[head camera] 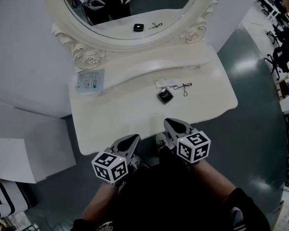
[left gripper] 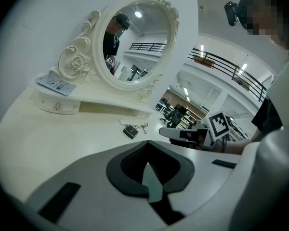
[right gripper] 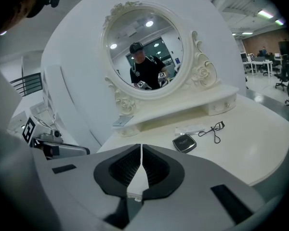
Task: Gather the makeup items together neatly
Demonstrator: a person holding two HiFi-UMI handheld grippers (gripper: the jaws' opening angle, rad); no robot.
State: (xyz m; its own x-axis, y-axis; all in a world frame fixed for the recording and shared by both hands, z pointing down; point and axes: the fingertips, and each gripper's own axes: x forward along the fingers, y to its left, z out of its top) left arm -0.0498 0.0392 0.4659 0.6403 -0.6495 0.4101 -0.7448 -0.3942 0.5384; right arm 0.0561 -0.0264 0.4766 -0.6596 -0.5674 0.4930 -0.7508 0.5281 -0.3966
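On the white dressing table (head camera: 111,119) lie a black compact (head camera: 164,96), a black eyelash curler (head camera: 183,87) to its right and a white flat packet (head camera: 164,82) just behind them. The same compact (right gripper: 184,143) and curler (right gripper: 215,130) show in the right gripper view, and the compact (left gripper: 130,131) again, small, in the left gripper view. My left gripper (head camera: 134,137) hangs over the table's front edge, shut and empty. My right gripper (head camera: 169,121) is beside it, short of the compact, shut with nothing held.
An oval mirror (head camera: 130,13) in an ornate white frame stands at the back on a raised shelf. A pale blue packet (head camera: 90,81) lies on the shelf's left end. White boxes (head camera: 19,160) stand on the floor at the left.
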